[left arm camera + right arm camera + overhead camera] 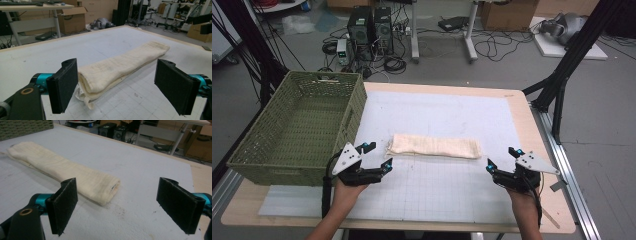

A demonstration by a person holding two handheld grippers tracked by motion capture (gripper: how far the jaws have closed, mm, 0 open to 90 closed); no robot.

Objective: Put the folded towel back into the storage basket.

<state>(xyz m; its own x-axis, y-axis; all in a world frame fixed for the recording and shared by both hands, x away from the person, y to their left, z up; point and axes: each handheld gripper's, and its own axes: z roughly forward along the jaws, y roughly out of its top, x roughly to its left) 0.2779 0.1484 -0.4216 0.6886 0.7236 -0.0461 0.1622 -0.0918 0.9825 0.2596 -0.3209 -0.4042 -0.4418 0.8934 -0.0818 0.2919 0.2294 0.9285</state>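
Note:
A cream folded towel point(434, 146) lies as a long strip across the middle of the white gridded mat point(437, 190). My left gripper point(377, 156) hovers just off the towel's left end, jaws wide apart and empty. In the left gripper view the towel point(117, 68) stretches away from between the black pads point(63, 83). My right gripper point(503, 159) stands open a little to the right of the towel's right end. The right gripper view has the towel's point(67, 171) rounded end ahead of the left pad point(63, 203), apart from it.
A green woven basket point(299, 125) stands empty on the table's left side, close beside my left gripper. The wooden table edge point(539, 150) runs along the right. Computers, cables and boxes sit on the floor beyond the table.

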